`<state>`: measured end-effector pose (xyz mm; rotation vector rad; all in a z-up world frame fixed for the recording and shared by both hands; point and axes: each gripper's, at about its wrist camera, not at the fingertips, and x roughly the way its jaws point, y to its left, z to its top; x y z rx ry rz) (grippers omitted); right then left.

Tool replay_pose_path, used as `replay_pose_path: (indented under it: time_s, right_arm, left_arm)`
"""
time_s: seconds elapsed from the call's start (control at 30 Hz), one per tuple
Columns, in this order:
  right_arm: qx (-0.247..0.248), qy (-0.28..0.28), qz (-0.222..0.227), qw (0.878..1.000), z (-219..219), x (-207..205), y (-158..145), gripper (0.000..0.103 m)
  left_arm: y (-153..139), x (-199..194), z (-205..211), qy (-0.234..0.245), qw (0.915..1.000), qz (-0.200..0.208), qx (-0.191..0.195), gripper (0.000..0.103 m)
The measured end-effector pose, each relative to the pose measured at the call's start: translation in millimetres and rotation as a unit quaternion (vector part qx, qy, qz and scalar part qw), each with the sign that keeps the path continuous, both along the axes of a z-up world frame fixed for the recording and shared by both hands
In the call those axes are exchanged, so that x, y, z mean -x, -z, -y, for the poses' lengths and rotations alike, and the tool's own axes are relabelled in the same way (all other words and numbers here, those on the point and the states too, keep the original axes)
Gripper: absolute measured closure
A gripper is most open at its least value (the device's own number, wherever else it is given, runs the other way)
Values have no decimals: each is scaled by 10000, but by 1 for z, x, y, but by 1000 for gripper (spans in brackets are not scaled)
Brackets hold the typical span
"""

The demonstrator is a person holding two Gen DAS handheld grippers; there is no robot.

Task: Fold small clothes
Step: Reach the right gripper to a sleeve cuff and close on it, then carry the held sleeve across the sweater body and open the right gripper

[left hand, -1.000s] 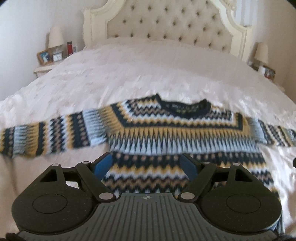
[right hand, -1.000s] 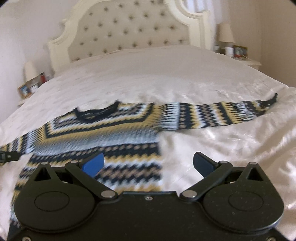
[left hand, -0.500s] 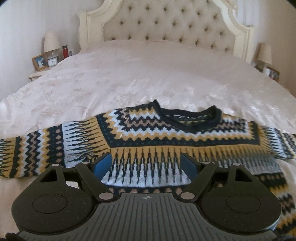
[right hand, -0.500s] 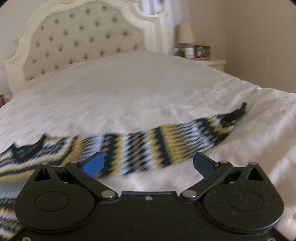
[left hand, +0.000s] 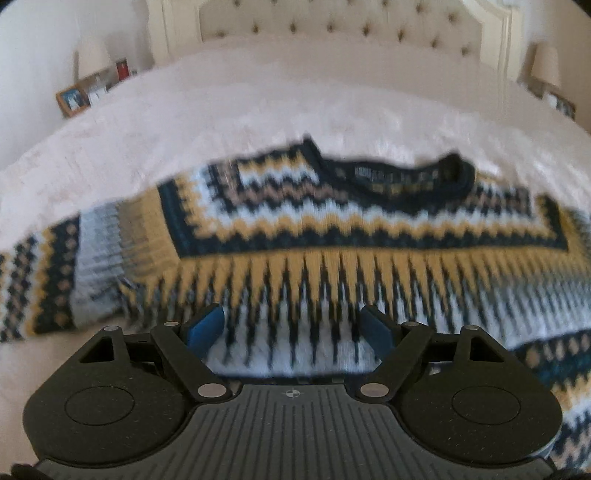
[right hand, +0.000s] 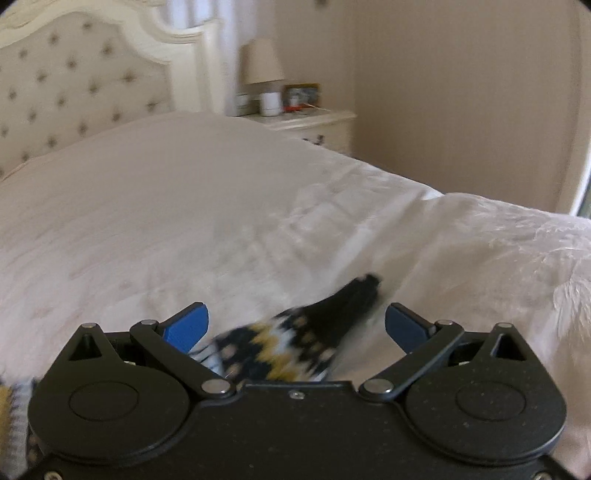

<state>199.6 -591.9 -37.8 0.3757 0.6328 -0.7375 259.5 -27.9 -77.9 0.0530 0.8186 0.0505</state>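
Observation:
A knitted sweater [left hand: 332, 240] in navy, mustard, pale blue and white zigzags lies flat on the white bedspread [left hand: 258, 110], neck toward the headboard. My left gripper [left hand: 293, 328] hovers open over the sweater's chest, nothing between its blue pads. In the right wrist view the dark cuff of the sweater's sleeve [right hand: 332, 314] lies on the bedspread [right hand: 184, 221]. My right gripper [right hand: 295, 325] is above that cuff, its jaws closing, with the cuff between the pads and neither pad pressing on it.
A tufted cream headboard [left hand: 351, 26] stands at the far end. A nightstand with a lamp and photo frame [left hand: 74, 99] is at far left; another nightstand [right hand: 306, 122] with a lamp is at the right, by a beige wall.
The left gripper has moved forward and lower, from the sweater's hem to its chest. The right gripper has swung right along the sleeve, from the body to the cuff end.

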Motion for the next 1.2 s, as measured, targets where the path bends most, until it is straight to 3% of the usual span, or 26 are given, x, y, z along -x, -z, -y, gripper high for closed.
replay_pose_path:
  time_s: [0.07,0.23,0.27,0.3,0.33,0.37,0.53,0.8,1.03,1.2]
  right_arm:
    - [-229,37,-38,9997,12,-3,6,19]
    - [-520,172,-184,9983,27,-11,25,33]
    - [-580,126,-163,9981,29,-11,28,44]
    - [-681,82,-163,9975,31,-12,32,67]
    - [-768,79,-189,9968,33,-12,36,83]
    - [-809,100,-209,9965,33,-12,39,91]
    - [-550,-10,-17,9985,17,-4,19,92]
    - [-185,-925,614,9936,-48,-17,-67,92]
    - [-82,-2102,1049,9720,-152,-57,-127,92]
    - [-137,-2976,1292,9458,-242,-93,-145,92]
  left_arm:
    - [6,3,3,-5,9999,64,-101,23]
    - [8,10,9,-25,9996,163,-248,22]
    - [8,9,8,-52,9997,144,-213,21]
    - [9,9,7,-68,9998,112,-163,21]
    - [8,8,5,-79,9999,75,-99,21]
    - [8,6,3,-71,10000,15,-26,21]
    - [2,-2,-4,358,9987,-341,74,22]
    - [-20,10,-47,485,9978,-370,240,23]
    - [-32,21,-114,335,9980,-421,335,23]
    - [-28,28,-157,223,9990,-319,199,23]
